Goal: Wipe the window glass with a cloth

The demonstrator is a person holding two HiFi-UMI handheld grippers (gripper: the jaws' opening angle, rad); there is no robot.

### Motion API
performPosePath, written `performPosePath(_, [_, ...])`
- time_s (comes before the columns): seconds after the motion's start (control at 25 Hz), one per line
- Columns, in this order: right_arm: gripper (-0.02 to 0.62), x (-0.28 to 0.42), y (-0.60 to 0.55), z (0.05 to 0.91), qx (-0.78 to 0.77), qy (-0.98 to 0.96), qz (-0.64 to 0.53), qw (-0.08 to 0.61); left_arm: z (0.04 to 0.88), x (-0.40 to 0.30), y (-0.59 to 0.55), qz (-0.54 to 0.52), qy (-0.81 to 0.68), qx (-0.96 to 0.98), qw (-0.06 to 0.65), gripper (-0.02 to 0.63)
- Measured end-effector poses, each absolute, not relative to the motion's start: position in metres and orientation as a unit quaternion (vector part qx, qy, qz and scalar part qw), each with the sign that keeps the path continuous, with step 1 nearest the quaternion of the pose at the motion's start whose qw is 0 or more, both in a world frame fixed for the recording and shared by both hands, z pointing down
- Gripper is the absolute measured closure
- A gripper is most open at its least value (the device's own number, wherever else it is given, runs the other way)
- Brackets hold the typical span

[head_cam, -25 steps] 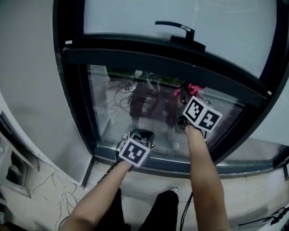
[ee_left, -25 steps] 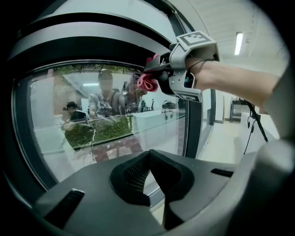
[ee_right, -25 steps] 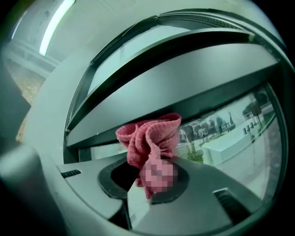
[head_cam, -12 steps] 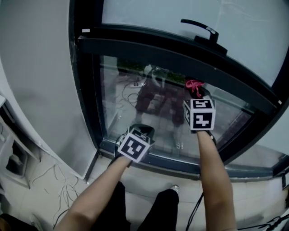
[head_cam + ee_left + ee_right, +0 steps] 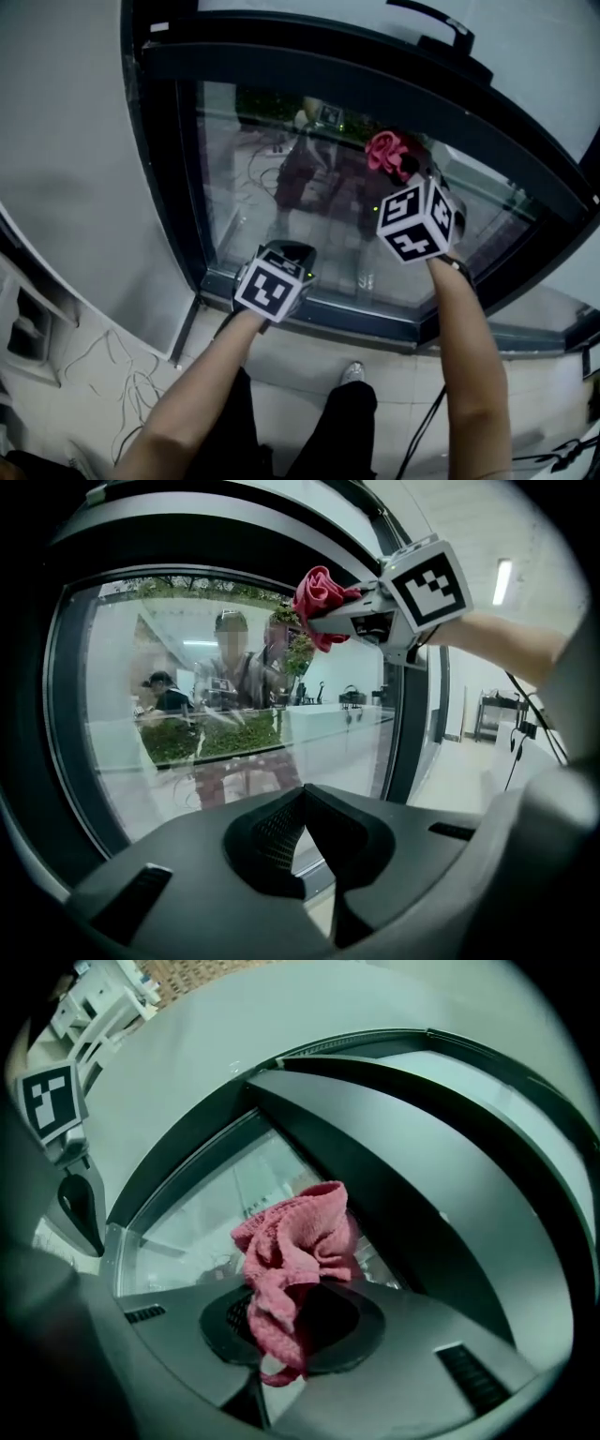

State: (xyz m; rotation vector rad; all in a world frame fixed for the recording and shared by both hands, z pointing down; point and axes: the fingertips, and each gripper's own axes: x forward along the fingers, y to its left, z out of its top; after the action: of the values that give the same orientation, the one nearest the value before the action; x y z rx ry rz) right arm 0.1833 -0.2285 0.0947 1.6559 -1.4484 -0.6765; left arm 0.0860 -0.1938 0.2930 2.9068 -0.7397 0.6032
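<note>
The window glass [image 5: 248, 187] is the lower pane in a dark frame. My right gripper [image 5: 403, 171] is shut on a crumpled pink cloth [image 5: 384, 150], which it holds against the pane's upper right, just under the dark crossbar [image 5: 328, 75]. In the right gripper view the cloth [image 5: 295, 1237] bulges out of the right gripper [image 5: 295, 1293] in front of the glass [image 5: 206, 1213]. My left gripper [image 5: 289, 255] hangs low by the bottom frame; in the left gripper view it [image 5: 302, 797] is shut with nothing in it. That view also shows the cloth [image 5: 319, 592] on the glass [image 5: 187, 667].
A black window handle [image 5: 441, 23] sits on the upper sash. A white wall [image 5: 66, 141] borders the frame on the left. Cables [image 5: 112, 394] lie on the tiled floor near the person's shoe [image 5: 353, 373]. Reflections of people show in the pane.
The right gripper has carried the cloth slightly up and left along the pane under the crossbar, and its marker cube has turned. The left gripper stays low by the bottom frame.
</note>
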Motion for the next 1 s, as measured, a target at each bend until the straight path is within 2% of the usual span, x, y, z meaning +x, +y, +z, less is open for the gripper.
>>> performPosePath(0.36, [0.54,0.171,-0.237,0.131,0.623,-0.572,-0.298,0.442,0.324,0.097,-0.206,0.203,-0.231,0.95,0.053,0.598])
performPosePath(1.0, [0.541,0.172,-0.233,0.23,0.601,-0.588,-0.254,0.478,0.396,0.089,-0.193,0.237,-0.224,0.939,0.105,0.598])
